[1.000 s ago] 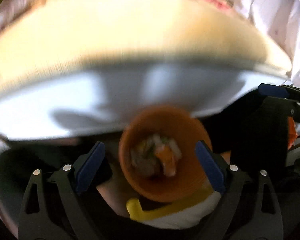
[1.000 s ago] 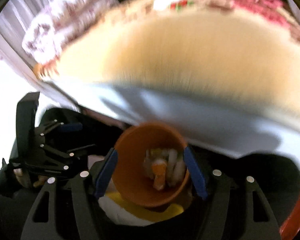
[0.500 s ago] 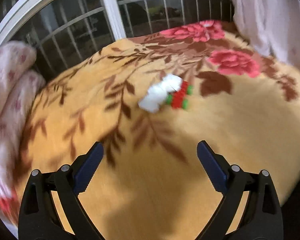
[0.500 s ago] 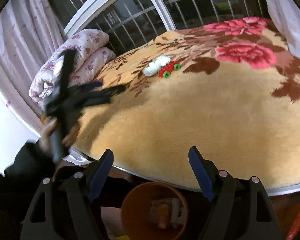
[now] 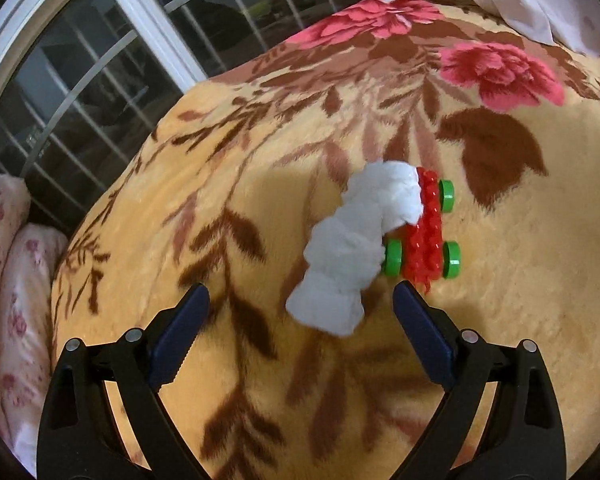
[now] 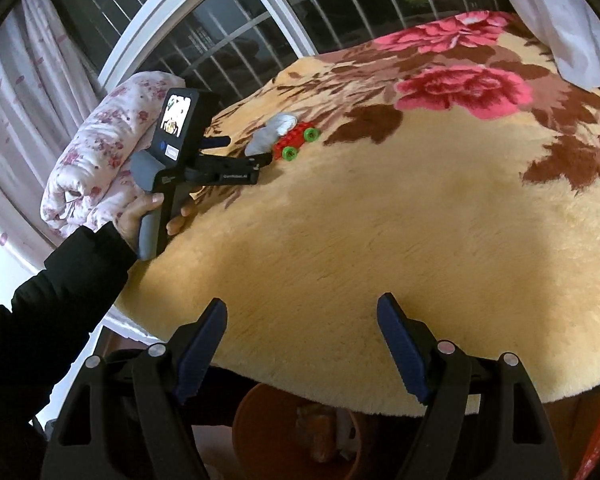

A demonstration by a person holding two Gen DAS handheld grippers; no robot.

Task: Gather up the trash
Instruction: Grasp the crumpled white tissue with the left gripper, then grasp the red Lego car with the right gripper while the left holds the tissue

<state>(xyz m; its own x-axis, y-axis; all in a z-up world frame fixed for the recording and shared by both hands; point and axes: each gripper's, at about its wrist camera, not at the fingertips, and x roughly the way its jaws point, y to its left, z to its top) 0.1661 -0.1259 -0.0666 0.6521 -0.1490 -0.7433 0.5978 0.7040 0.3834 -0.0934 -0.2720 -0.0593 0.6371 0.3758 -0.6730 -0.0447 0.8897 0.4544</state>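
A crumpled white tissue [image 5: 352,248] lies on the floral blanket [image 5: 260,400], leaning on a red toy car with green wheels [image 5: 424,232]. My left gripper [image 5: 300,296] is open just above the blanket, and the tissue's near end sits between its fingertips without touching the pads. The right wrist view shows that left gripper [image 6: 240,150] reaching at the tissue [image 6: 270,132] beside the car [image 6: 296,140]. My right gripper [image 6: 300,304] is open and empty over the bed's near edge. Below that edge stands an orange bin [image 6: 260,420] with scraps inside.
A folded floral quilt [image 6: 100,152] lies at the bed's left end, under a barred window [image 6: 260,20]. A white curtain [image 6: 560,12] hangs at the far right. A hand and black sleeve [image 6: 60,280] hold the left gripper's handle.
Both views have swung up from the orange bin to the bed. The left gripper has moved in across the blanket until the tissue's end lies between its fingertips. The right has barely shifted since.
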